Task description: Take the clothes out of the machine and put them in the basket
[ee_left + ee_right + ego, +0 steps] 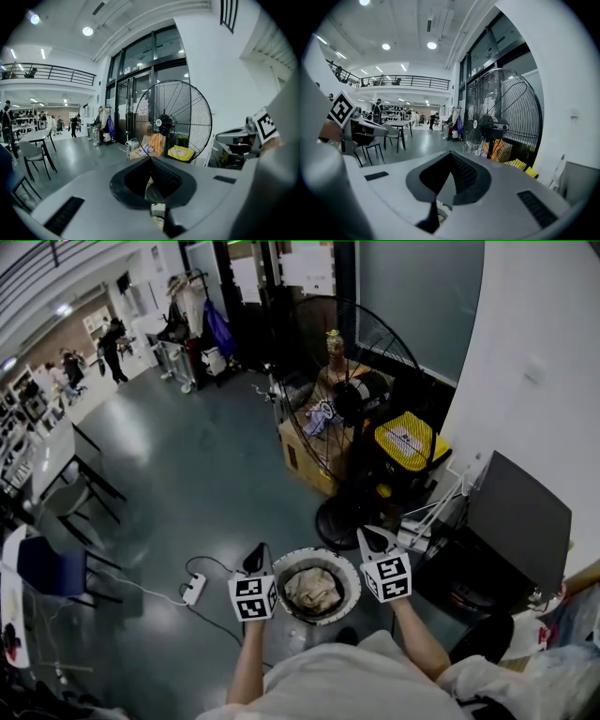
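The biggest thing here is the floor fan (349, 399). It stands on the dark grey-green floor (206, 474) near the white wall (534, 362). Its cage covers most of a cardboard box (298, 457) and the clutter around it, so apart from a yellow-topped thing (405, 441) I can't tell what's piled there. To the right is a dark flat panel (517, 512) with its lower edge buried in stuff, no idea what it is.

The room is a big open hall. The right gripper view shows a balcony rail (408, 82) up high, and the head view has blurry people (112, 345) far at the back. A blue chair (42, 568) is cut off at the left edge.

Straight below the camera is a round white tub (323, 555) with the clothes (313, 589) inside, a crumpled beige bundle. The person's shirt hides the near side of the tub, and honestly I can't say if it's the machine or the basket.

The left gripper (256, 559) is just beside the tub's left rim and the right gripper (373, 540) just beside its right rim. I can't tell if either one touches it. In their own views both have their fingers pressed together at the tips, pinching nothing.

The smallest bit is a white power strip (194, 590) on the floor left of the tub, with its cable trailing off.
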Available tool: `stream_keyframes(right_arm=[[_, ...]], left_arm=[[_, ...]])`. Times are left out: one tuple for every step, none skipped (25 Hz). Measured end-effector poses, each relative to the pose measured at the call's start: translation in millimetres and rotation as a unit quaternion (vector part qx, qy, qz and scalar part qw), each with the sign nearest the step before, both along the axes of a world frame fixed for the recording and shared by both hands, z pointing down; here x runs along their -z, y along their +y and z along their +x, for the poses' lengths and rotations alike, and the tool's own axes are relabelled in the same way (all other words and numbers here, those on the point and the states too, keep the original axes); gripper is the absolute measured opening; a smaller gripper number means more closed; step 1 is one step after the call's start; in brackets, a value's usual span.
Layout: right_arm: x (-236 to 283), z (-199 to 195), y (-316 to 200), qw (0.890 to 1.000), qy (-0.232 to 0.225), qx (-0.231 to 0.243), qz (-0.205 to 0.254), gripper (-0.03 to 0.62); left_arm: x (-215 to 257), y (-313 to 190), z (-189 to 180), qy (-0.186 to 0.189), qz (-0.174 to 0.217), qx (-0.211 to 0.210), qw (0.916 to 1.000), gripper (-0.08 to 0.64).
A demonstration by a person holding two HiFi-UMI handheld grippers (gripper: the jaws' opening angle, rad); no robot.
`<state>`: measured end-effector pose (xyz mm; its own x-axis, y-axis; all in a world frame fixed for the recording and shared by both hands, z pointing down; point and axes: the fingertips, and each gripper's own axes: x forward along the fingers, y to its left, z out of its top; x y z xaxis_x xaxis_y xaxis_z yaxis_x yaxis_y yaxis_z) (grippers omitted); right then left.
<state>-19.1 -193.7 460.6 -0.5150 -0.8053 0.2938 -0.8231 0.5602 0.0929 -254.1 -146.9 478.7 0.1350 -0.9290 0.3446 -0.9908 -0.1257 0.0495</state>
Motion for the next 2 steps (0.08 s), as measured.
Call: stream_keyframes(right_arm=[[-0.9,0.0,-0.1,1.000,0.000,0.000,-0.001,0.021],[-1.7,0.0,-0.3,1.000,0.000,0.000,-0.002,0.021]], left_arm=[[-0.9,-0.2,0.1,0.000,-0.001,0.000,1.0000,0.018],[-1.7,-0.3,0.2,0.000,-0.001,0.000,1.0000,0.018]])
